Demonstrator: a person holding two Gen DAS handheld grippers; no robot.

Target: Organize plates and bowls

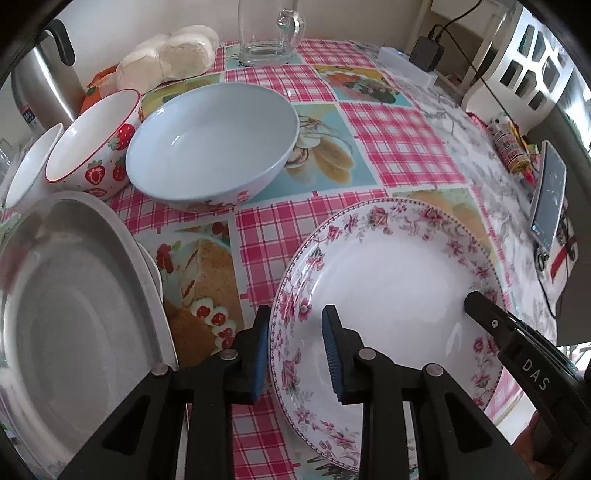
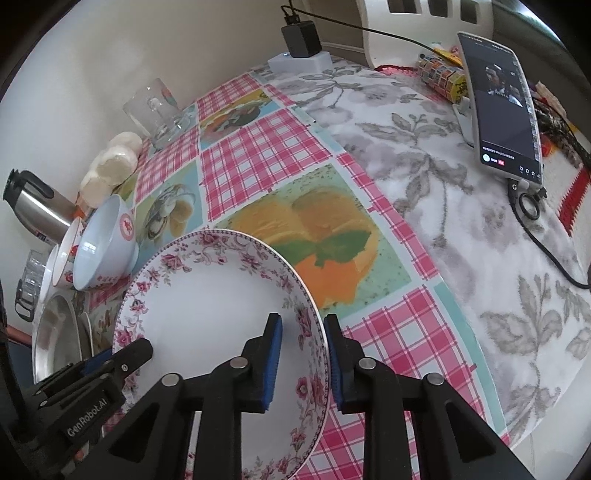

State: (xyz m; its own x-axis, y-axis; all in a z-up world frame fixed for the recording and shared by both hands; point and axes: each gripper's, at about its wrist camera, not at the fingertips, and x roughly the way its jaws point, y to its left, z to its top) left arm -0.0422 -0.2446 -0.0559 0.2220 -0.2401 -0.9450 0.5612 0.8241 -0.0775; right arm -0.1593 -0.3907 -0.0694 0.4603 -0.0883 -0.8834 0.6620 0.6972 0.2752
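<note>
A white plate with a pink floral rim (image 1: pixel 399 280) lies on the checked tablecloth, also seen in the right wrist view (image 2: pixel 207 317). My left gripper (image 1: pixel 295 354) straddles its left rim, blue pads against the rim on both sides. My right gripper (image 2: pixel 303 362) clamps the opposite rim the same way; one of its fingers (image 1: pixel 491 321) shows over the plate's far side. Behind stand a pale blue bowl (image 1: pixel 214 147), a strawberry-patterned bowl (image 1: pixel 96 144) and a small white bowl (image 1: pixel 29 162). A grey metal plate (image 1: pixel 74 295) sits on another plate at the left.
A glass mug (image 1: pixel 269 33), wrapped buns (image 1: pixel 173 55) and a steel thermos (image 1: pixel 40 85) stand along the wall. A phone on a stand (image 2: pixel 506 107), its cable and a charger block (image 2: pixel 301 37) occupy the grey floral cloth on the right.
</note>
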